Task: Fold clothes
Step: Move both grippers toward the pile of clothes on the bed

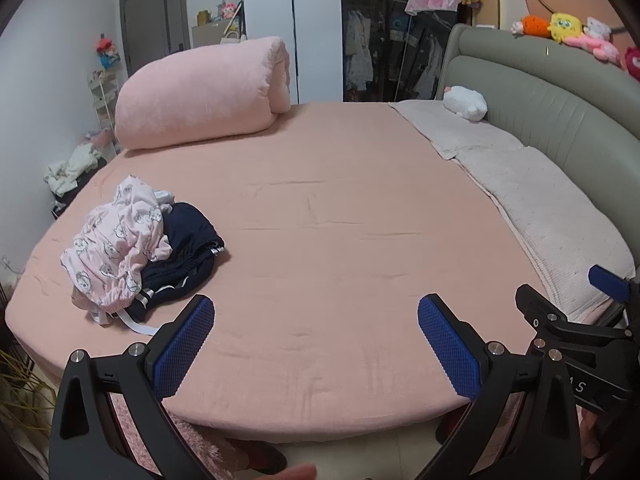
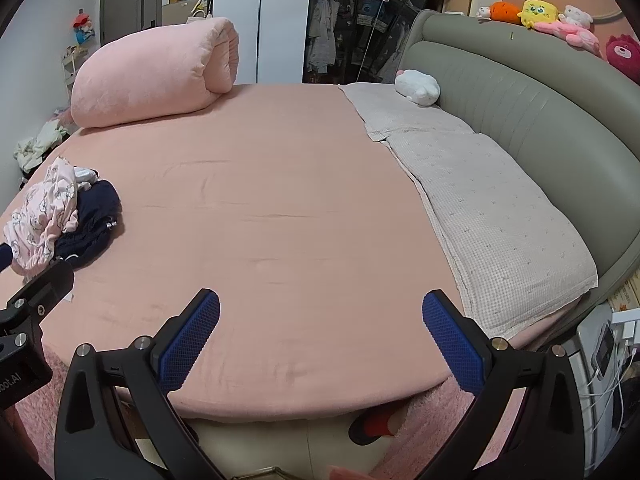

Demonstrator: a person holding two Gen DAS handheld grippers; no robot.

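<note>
Pink cat-print garment (image 1: 116,248) lies crumpled on top of a navy garment with white stripes (image 1: 184,256), heaped at the lower left of the left-wrist frame on the peach bed sheet (image 1: 340,220). Left gripper (image 1: 316,340) and right gripper (image 2: 320,336) hang over the near edge of the bed, jaws spread wide, holding nothing. Risk: a pinch into the heap could catch both tangled pieces at once, or the drawcord. Writing on the gripper bodies is too partial to read.
</note>
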